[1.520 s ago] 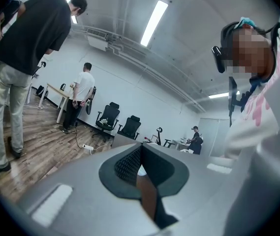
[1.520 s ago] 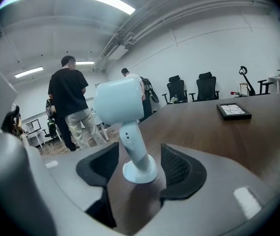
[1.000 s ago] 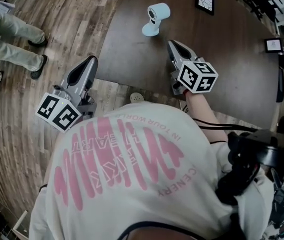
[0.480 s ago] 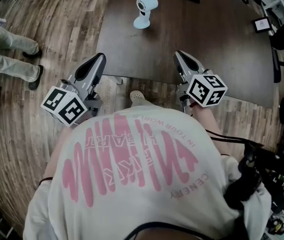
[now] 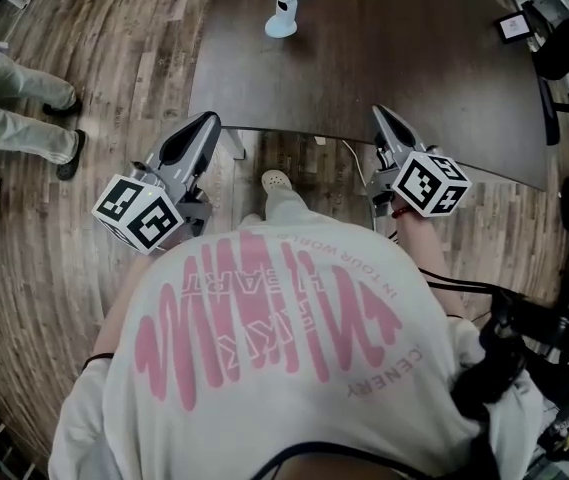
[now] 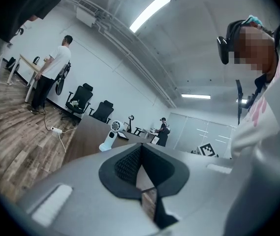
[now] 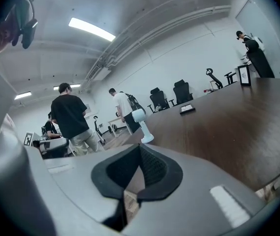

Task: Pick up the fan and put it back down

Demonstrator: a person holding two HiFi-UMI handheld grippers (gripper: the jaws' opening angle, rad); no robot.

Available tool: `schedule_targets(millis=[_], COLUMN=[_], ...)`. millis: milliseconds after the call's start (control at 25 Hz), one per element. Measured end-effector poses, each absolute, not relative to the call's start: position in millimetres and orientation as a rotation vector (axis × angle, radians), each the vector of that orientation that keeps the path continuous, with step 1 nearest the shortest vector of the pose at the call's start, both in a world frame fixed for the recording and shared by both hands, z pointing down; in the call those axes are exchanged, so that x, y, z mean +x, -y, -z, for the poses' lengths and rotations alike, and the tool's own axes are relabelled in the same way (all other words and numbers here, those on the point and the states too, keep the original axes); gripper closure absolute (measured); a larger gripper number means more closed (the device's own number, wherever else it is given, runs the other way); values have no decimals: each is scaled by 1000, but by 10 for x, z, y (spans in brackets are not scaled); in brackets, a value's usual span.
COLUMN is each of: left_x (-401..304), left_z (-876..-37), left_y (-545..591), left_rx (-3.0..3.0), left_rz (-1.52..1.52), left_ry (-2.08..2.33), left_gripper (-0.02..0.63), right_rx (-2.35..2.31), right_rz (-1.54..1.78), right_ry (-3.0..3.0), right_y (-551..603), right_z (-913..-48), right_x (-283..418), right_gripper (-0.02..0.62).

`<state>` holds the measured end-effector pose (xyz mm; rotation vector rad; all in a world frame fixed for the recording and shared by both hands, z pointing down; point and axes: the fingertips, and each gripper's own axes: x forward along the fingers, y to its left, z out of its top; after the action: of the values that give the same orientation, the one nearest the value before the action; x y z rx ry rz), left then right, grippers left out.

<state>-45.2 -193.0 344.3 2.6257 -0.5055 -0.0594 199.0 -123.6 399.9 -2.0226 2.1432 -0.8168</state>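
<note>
A small white fan [image 5: 286, 1] stands upright on the dark brown table [image 5: 414, 78], far from both grippers. It also shows small in the left gripper view as the fan [image 6: 109, 136] and in the right gripper view as the fan [image 7: 142, 124]. My left gripper [image 5: 204, 123] hangs over the wooden floor just off the table's near left corner, shut and holding nothing. My right gripper [image 5: 379, 116] sits at the table's near edge, also shut and holding nothing. In both gripper views, left gripper [image 6: 140, 147] and right gripper [image 7: 140, 147], the dark pads meet with nothing between them.
A bystander's legs [image 5: 19, 98] stand on the floor at the left. Framed cards [image 5: 516, 26] rest on the table's far right. My own shoe [image 5: 276, 181] shows below the table edge. People [image 7: 73, 117] and office chairs [image 7: 181, 91] stand beyond the table.
Both grippers have drawn back from the fan; the right one, earlier over the tabletop, is now at its near edge. The fan sits farther up in the head view.
</note>
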Motion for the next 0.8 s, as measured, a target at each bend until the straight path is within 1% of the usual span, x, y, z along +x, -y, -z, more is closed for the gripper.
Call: schedule_targets(millis=[320, 800], left_x=[-544, -567], left_z=[-3419, -3377], left_y=[1845, 1871], left_rx=[2631, 2638], left_rz=[72, 110], left_ry=[507, 510], left_gripper=[589, 588], right_rx=[-2026, -2033], right_rz=[787, 764], right_ry=[-2191, -2185], right_y=[1187, 1213], right_z=[-3977, -3922], right_x=[1827, 1868], right_gripper=[592, 592])
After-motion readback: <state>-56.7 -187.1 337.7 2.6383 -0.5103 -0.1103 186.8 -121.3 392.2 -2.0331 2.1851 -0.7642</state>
